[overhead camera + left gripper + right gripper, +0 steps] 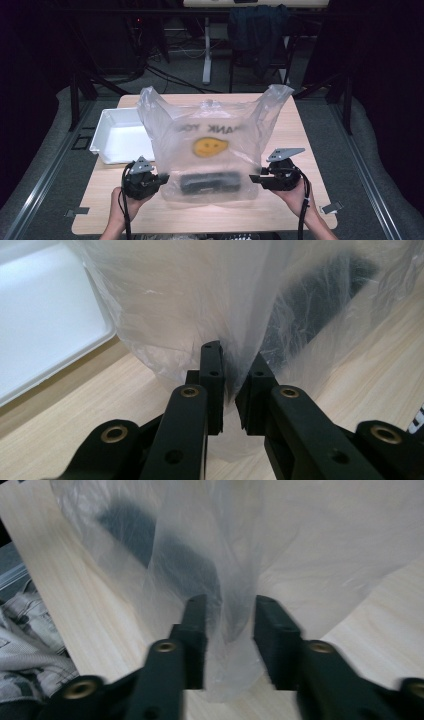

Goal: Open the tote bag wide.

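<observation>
Plastic bag [210,145] stands on the table [300,130] between both tongs, the left gripper [231,390] nipped on its bottom corner and the right gripper [227,630] parted around the opposite corner fold, apparently to lift the base and tip out the dark object [210,182].

Only readable print is on the bag [215,145]: dark capitals seen mirrored through the plastic, roughly "THANK YOU", with the left part partly lost in folds. Below the lettering sits a yellow smiley face [210,146]. In the left gripper view, a scrap of white lettering on something black shows at the right edge, too cropped to read. Nothing legible on the tray [120,135].
</observation>
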